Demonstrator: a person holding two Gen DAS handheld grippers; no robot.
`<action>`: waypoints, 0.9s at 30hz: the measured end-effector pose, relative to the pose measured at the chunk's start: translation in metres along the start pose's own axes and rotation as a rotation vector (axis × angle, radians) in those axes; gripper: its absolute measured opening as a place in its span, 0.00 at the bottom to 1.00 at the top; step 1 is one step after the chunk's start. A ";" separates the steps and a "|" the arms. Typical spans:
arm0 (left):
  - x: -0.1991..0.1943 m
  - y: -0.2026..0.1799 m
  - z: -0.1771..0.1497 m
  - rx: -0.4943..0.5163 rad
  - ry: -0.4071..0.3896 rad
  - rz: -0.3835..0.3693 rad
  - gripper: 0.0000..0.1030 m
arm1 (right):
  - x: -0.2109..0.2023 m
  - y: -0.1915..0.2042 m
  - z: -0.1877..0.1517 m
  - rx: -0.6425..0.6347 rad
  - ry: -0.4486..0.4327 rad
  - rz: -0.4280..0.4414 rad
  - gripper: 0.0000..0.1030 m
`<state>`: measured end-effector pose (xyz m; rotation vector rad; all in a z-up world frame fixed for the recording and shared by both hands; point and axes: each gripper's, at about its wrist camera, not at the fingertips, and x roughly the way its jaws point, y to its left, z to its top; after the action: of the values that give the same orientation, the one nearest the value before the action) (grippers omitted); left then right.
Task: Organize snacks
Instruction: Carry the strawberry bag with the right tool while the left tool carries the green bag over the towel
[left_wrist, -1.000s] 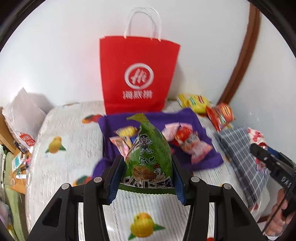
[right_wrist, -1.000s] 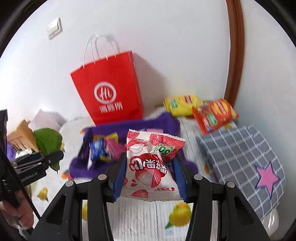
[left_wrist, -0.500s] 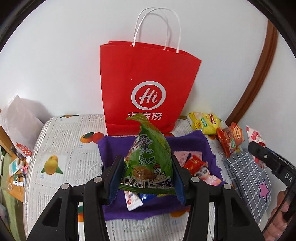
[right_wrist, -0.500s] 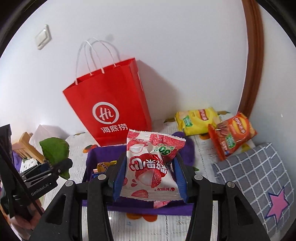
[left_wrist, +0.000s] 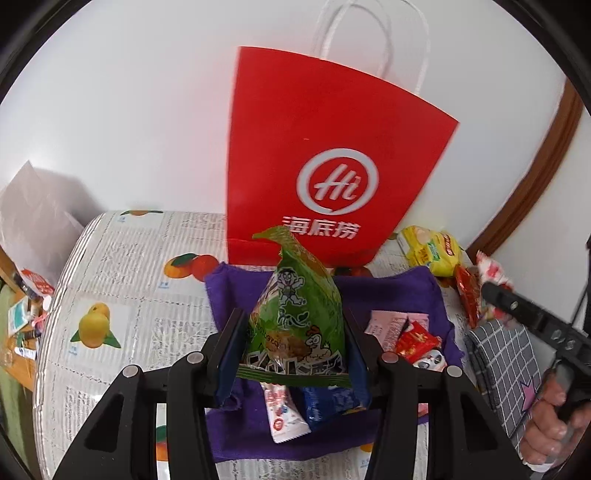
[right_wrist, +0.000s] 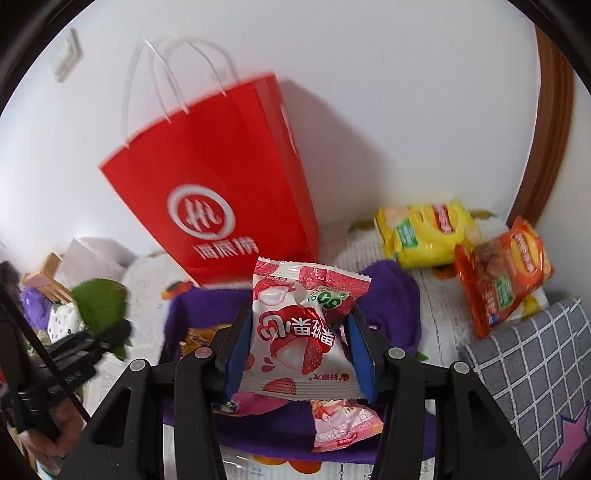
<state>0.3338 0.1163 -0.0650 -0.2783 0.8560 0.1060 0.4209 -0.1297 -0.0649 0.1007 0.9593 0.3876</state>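
the left gripper (left_wrist: 293, 350) pinches an upright green snack packet (left_wrist: 297, 321) between both blue pads. the right gripper (right_wrist: 299, 354) likewise clamps a red-and-white lychee packet (right_wrist: 295, 328), above the purple cloth bin (right_wrist: 391, 314).

A red paper bag (left_wrist: 325, 155) standing behind both tongs carries a white circled "Hi" logo above the characters 海底捞. The red-and-white snack packet (right_wrist: 299, 328) between the right tongs' pads shows "50%", upside down. Print on other packets is unreadable.
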 end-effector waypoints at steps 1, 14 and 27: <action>0.001 0.002 0.001 -0.009 0.001 0.002 0.46 | 0.005 -0.003 0.000 0.012 0.010 0.014 0.48; 0.013 0.017 0.005 -0.051 0.029 -0.015 0.46 | 0.077 -0.046 -0.009 0.108 0.185 -0.080 0.48; 0.020 0.011 0.003 -0.031 0.050 -0.011 0.46 | 0.101 -0.051 -0.014 0.089 0.255 -0.102 0.51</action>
<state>0.3471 0.1279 -0.0804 -0.3160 0.9034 0.1024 0.4751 -0.1410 -0.1639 0.0839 1.2290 0.2677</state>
